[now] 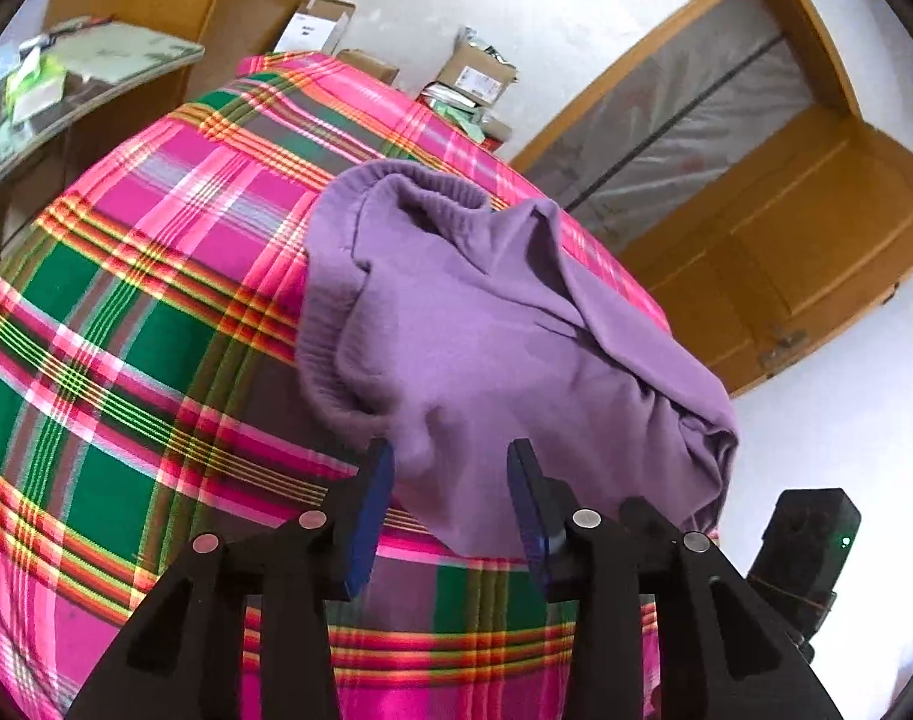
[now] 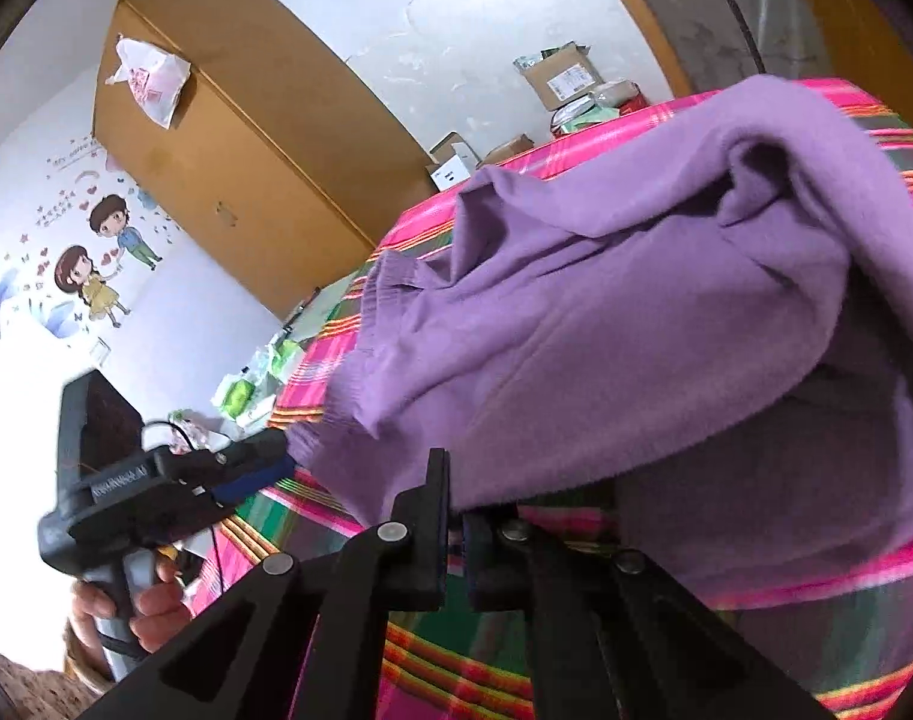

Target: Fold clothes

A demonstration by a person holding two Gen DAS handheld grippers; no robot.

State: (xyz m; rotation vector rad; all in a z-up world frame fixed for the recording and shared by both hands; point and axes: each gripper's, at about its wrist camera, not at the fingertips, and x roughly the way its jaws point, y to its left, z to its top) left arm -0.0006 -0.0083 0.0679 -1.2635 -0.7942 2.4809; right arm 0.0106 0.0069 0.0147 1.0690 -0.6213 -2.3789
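Note:
A purple fleece garment (image 1: 456, 324) lies bunched on the plaid-covered table (image 1: 126, 312). In the left wrist view, my left gripper (image 1: 450, 456) is open at the garment's near hem, its blue pads (image 1: 375, 498) standing apart on either side of the cloth edge. In the right wrist view the purple garment (image 2: 606, 312) fills the middle, part of it lifted and draped. My right gripper (image 2: 456, 504) is shut on its lower edge. The left gripper (image 2: 258, 468), held by a hand (image 2: 150, 606), sits at the garment's ribbed left end.
Cardboard boxes (image 1: 477, 75) and packets sit at the table's far edge against the white wall. A wooden wardrobe (image 2: 228, 138) stands at the left, a wooden door (image 1: 786, 228) at the right. A cluttered glass shelf (image 1: 66, 72) lies beside the table.

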